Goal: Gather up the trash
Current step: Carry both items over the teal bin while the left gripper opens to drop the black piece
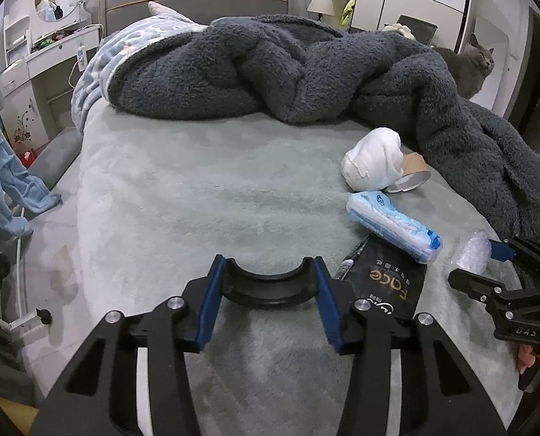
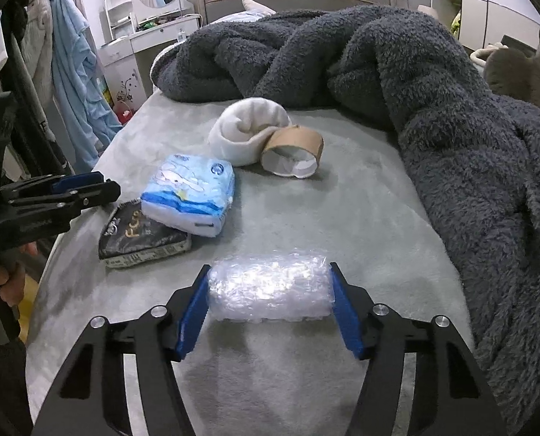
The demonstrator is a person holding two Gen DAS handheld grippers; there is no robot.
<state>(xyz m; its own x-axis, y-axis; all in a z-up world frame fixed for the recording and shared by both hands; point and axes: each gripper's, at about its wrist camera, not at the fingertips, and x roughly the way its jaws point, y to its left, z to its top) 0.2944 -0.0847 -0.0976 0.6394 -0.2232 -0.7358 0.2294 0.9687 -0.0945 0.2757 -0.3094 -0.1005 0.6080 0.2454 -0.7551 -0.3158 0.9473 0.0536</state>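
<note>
Fingers of right gripper [image 2: 270, 305] clamp bubble wrap [image 2: 270, 290] near bed's [image 2: 361, 218] foot edge; left gripper [image 1: 268, 290] open, empty. Next: lift, bin.

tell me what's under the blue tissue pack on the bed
The blue tissue pack lies partly on a black pouch with gold lettering, which rests on the grey bedsheet. The pouch's far end is hidden beneath the pack, so anything else under there cannot be seen.
</note>
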